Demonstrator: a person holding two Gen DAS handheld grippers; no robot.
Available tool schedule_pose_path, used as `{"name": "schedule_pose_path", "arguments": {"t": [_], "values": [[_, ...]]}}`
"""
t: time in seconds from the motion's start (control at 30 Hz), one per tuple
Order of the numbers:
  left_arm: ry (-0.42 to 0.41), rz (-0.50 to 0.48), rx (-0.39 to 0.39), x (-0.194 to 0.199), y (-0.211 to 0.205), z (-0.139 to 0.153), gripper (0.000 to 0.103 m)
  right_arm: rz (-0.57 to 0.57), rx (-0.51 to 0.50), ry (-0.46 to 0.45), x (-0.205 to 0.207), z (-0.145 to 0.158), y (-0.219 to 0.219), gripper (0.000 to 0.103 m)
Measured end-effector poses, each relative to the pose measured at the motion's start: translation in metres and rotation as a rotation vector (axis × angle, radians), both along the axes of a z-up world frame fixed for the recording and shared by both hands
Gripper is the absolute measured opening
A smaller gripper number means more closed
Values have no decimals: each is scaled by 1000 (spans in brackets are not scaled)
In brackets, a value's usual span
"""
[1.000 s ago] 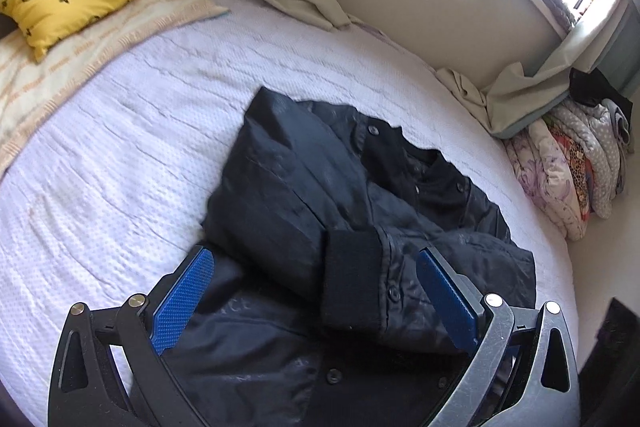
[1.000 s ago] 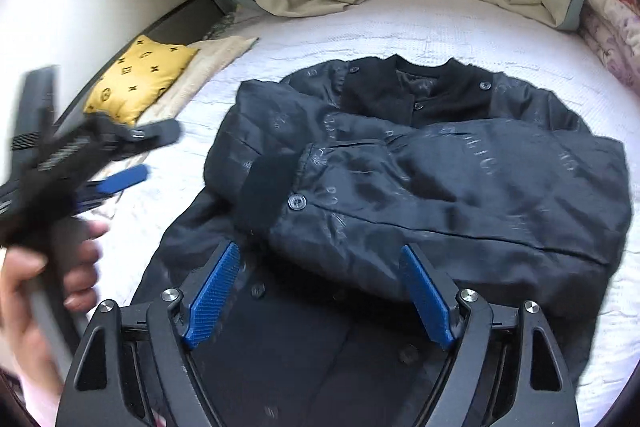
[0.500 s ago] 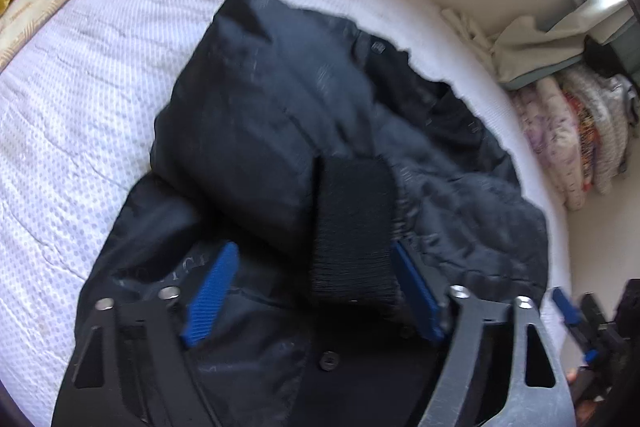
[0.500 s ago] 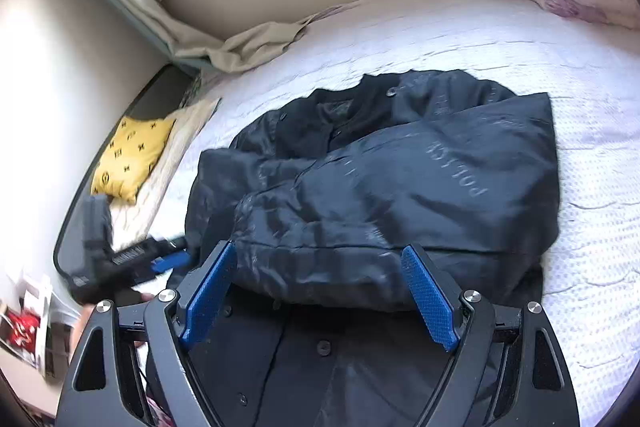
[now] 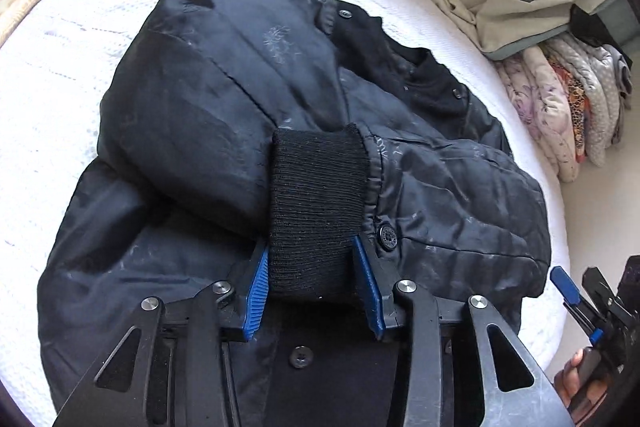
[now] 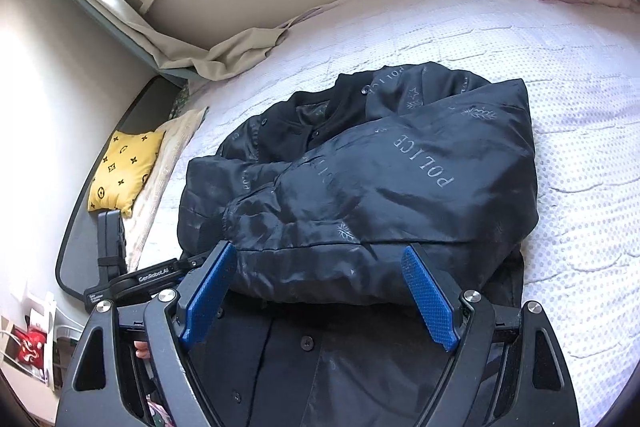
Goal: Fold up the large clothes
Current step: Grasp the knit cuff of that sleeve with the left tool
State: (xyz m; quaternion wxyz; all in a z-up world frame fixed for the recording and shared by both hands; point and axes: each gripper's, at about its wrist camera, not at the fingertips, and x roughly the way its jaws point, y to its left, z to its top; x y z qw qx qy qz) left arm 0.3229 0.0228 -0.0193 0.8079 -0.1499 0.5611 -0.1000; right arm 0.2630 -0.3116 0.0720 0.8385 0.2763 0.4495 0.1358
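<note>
A black jacket (image 5: 224,115) printed with POLICE (image 6: 380,187) lies on the white bed (image 5: 60,47), both sleeves folded across its front. The left sleeve's black knit cuff (image 5: 316,211) stands between the blue pads of my left gripper (image 5: 312,283). Its jaws are closing and both pads touch the cuff's sides. My right gripper (image 6: 320,295) is open, its fingers straddling the lower edge of the other folded sleeve without pressing it. The left gripper (image 6: 120,279) shows at the right wrist view's left edge. A hand holds the right gripper (image 5: 580,303) at the left wrist view's lower right.
A yellow patterned pillow (image 6: 124,171) lies at the head of the bed on a beige cover. Folded floral quilts (image 5: 560,99) are stacked at the bed's far side. Loose beige curtain cloth (image 6: 240,51) hangs onto the mattress along the wall under a windowsill.
My left gripper has come down onto the jacket and its jaws have narrowed from wide open to the cuff's sides. My right gripper has rolled and shifted along the jacket, staying open.
</note>
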Motion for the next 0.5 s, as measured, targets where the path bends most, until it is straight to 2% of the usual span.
{"name": "schedule_pose_path", "arguments": {"t": [0.2,0.27,0.3,0.33,0.37,0.4,0.5], "values": [[9,8,-71,9,5,-10,49,-3,7,-4,2,2,3,84],[12,11,-73,11,5,-14,48,0,7,-6,2,3,4,84],[6,12,-60,12,4,-14,38,-2,5,-8,2,3,4,84],[-4,8,-46,12,2,-13,33,-5,0,-10,2,4,4,84],[-15,6,-37,11,2,-11,22,-9,-10,-14,1,5,4,84],[-28,6,-31,10,2,-8,18,-12,-18,-19,1,6,3,84],[-76,7,-57,6,5,8,15,-33,-44,-32,-1,9,-1,84]]}}
